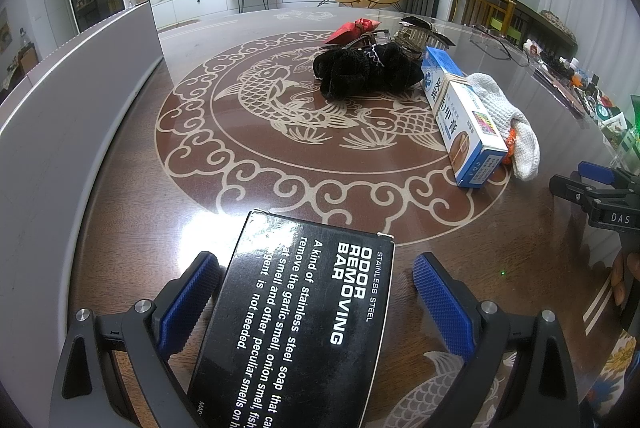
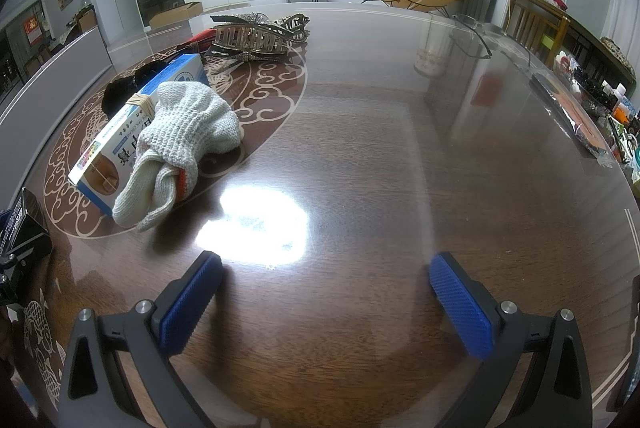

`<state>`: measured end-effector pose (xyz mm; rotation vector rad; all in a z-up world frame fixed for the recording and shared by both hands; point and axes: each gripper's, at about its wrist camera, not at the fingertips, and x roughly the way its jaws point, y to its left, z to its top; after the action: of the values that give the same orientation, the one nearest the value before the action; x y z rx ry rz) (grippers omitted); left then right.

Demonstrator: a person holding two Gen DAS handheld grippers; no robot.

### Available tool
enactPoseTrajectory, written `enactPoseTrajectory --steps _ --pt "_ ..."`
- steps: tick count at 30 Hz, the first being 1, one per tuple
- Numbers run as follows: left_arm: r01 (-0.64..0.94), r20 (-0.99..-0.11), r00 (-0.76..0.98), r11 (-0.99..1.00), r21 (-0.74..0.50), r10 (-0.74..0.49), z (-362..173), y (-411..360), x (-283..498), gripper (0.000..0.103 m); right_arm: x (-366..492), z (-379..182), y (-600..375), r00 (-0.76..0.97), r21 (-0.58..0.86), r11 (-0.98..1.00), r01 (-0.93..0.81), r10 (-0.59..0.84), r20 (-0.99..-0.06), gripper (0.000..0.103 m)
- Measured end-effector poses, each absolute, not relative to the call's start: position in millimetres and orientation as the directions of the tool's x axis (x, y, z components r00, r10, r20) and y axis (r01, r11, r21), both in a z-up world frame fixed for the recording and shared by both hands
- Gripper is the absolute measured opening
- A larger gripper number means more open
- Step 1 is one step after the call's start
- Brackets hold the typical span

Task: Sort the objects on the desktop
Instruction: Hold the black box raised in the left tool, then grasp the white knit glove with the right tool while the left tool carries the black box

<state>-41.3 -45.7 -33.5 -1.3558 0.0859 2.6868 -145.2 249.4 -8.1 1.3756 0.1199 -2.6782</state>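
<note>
Black box [image 1: 296, 328] ("STAINLESS STEEL ODOR REMOVING BAR") between spread left hand-held gripper [image 1: 316, 292] fingers.

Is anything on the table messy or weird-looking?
Yes. The white knitted glove lies crumpled against the blue and white box, and a rubber band is wrapped around that box. Behind them, hair clips and a black scrunchie sit jumbled in a heap.
</note>
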Motion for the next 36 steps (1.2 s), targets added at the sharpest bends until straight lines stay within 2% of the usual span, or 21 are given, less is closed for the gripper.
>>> enactPoseTrajectory --steps 21,30,35,36 --pt "-0.149 -0.805 -0.584 -0.989 -0.022 0.106 -31.4 -45.9 -38.2 0.099 -145.3 -8.1 249.6 -0.577 -0.012 -0.989 0.149 -0.077 -0.813 0.103" --pt "-0.174 -0.788 -0.584 -0.978 -0.116 0.197 -21.3 -72.3 -15.1 0.099 -146.1 -8.4 249.7 -0.577 -0.012 -0.989 0.149 -0.077 -0.813 0.103" --pt "-0.226 -0.814 -0.558 -0.973 -0.036 0.160 -27.6 -56.1 -23.4 0.099 -145.7 -8.2 249.8 -0.577 -0.012 -0.989 0.149 -0.077 -0.813 0.103" --pt "-0.233 -0.813 -0.560 -0.972 -0.032 0.161 -28.2 -54.0 -24.6 0.096 -145.3 -8.1 249.8 -0.577 -0.012 -0.989 0.149 -0.077 -0.813 0.103"
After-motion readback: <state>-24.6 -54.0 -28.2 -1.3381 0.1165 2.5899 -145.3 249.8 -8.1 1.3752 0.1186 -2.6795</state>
